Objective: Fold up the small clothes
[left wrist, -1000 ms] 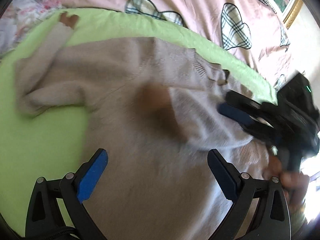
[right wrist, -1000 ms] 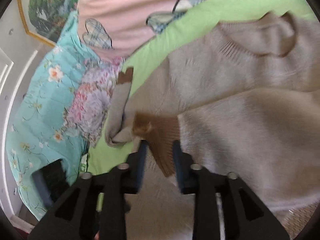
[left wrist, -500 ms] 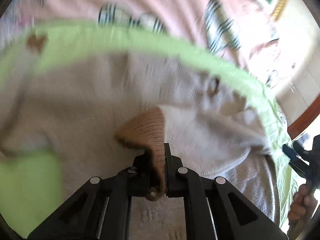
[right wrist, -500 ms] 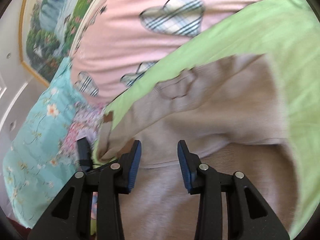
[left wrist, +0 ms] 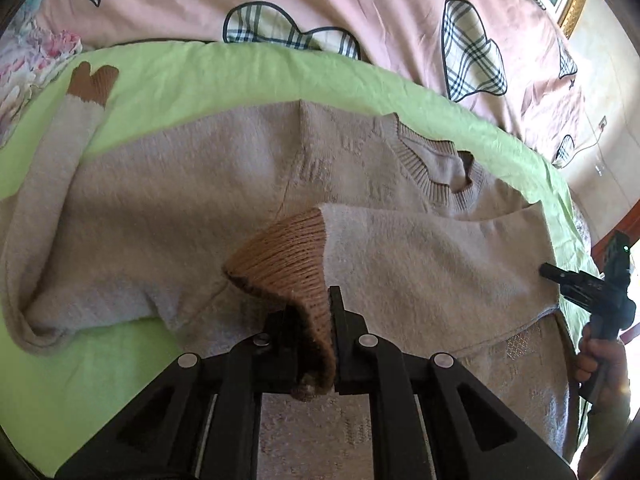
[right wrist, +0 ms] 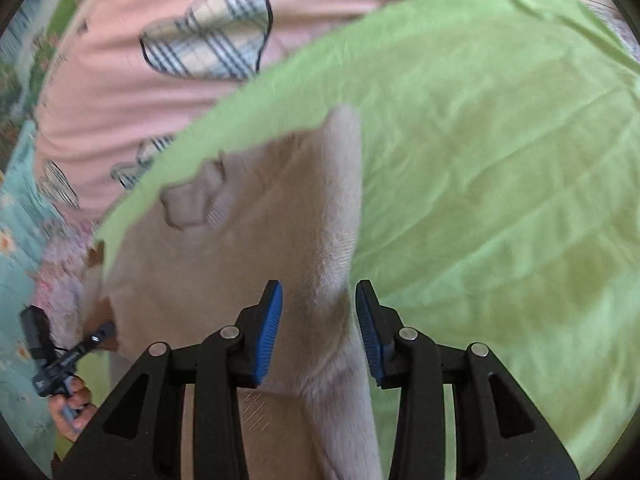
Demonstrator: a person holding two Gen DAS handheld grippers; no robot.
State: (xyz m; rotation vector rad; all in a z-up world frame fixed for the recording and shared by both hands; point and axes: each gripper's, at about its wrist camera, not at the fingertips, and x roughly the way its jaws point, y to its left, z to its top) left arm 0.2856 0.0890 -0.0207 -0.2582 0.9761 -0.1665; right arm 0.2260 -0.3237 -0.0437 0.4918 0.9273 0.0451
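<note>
Beige sweater [left wrist: 168,216] lies flat on green sheet [left wrist: 192,76] over the bed, neck at far right. Left gripper [left wrist: 316,344] fingers clenched on brown cuff [left wrist: 288,268] of the sleeve folded across the body. Right gripper [right wrist: 319,320] fingers released, apart w/ the sweater's right edge between them, pads not pressing. Other cuff [left wrist: 92,82] far left on sheet. Pink duvet [left wrist: 360,8] w/ plaid hearts behind.

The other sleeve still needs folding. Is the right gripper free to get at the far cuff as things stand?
Probably not directly: the right gripper is open, but the far cuff lies across the whole sweater, beyond the left gripper.
</note>
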